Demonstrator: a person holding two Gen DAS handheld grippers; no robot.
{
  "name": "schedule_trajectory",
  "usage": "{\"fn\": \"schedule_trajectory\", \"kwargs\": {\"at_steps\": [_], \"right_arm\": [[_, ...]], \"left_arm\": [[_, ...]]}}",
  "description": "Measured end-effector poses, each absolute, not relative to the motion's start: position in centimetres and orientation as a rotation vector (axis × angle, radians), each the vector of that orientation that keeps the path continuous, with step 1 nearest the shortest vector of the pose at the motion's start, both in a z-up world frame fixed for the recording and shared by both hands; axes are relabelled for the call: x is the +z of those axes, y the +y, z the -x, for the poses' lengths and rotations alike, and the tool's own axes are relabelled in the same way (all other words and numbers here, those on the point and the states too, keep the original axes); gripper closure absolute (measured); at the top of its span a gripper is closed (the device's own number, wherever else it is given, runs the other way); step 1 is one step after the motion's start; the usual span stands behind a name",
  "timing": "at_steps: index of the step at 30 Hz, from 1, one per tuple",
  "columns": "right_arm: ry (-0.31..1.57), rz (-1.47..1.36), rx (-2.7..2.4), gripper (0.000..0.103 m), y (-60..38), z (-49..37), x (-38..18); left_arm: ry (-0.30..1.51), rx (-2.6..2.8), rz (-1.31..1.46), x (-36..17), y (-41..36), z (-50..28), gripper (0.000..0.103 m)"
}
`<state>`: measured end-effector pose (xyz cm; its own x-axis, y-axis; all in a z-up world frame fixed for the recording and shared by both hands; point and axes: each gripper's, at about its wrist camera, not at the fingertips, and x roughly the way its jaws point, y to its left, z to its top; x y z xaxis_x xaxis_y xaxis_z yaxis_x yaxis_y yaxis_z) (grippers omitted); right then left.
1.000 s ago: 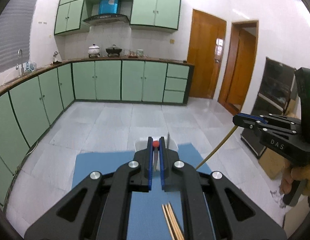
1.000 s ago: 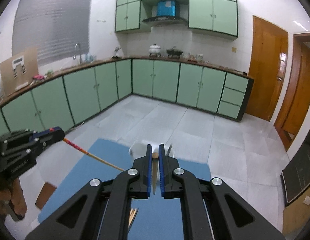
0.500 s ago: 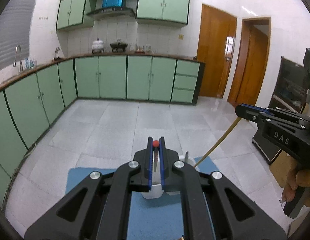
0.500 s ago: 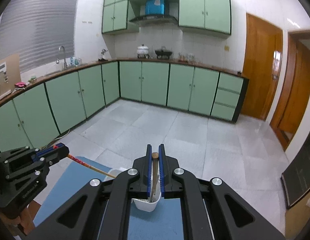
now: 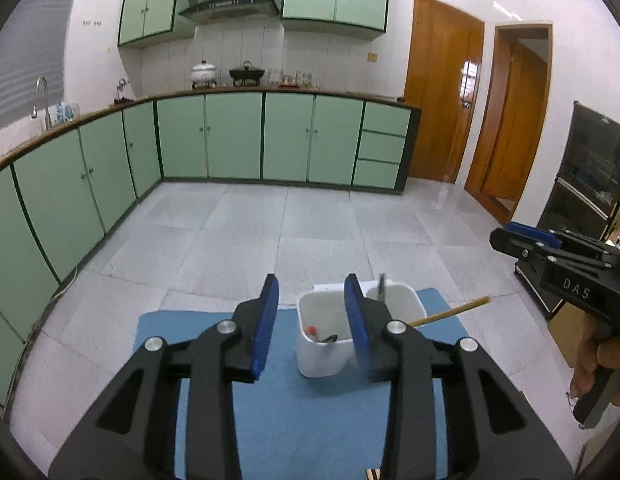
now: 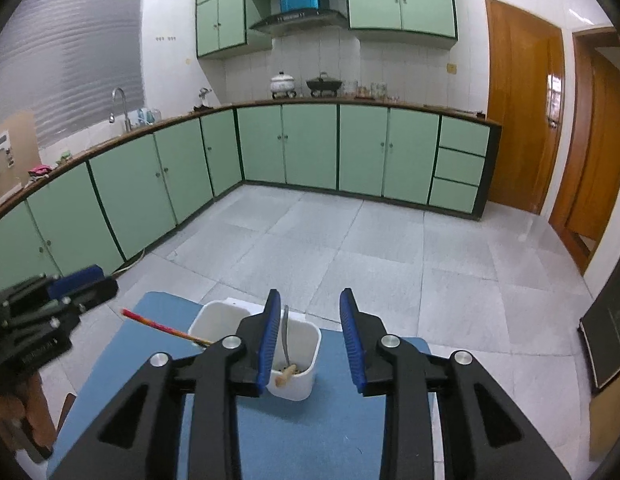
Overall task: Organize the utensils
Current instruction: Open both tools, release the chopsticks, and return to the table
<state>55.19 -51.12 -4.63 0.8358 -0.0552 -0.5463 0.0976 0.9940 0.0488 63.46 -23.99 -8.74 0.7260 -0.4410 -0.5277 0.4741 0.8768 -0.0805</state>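
Observation:
A white two-compartment holder stands on a blue mat. My left gripper is open above its left compartment, where a red-tipped utensil lies. My right gripper is open above the right compartment, which holds a metal utensil and a wooden-tipped stick. A chopstick leans out of the left compartment; in the left wrist view a chopstick juts out to the right.
The mat lies on a table with grey tiled floor beyond. Green cabinets line the far wall. Chopstick ends lie on the mat at the near edge. The right gripper shows in the left wrist view.
Both grippers were shut on utensils held upright over the holder. Both have opened, and the utensils have dropped into the compartments.

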Motion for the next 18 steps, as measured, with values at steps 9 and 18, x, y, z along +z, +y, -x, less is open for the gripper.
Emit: {"fn": "schedule_trajectory", "kwargs": {"at_steps": [9, 18], "right_arm": [[0.468, -0.076, -0.05, 0.061, -49.8, -43.7, -4.3], [0.555, -0.093, -0.029, 0.06, -44.7, -29.5, -17.0]], "left_arm": [[0.48, -0.511, -0.084, -7.7, -17.6, -53.5, 0.049], [0.502, -0.49, -0.099, -17.3, -12.1, -40.3, 0.042]]}}
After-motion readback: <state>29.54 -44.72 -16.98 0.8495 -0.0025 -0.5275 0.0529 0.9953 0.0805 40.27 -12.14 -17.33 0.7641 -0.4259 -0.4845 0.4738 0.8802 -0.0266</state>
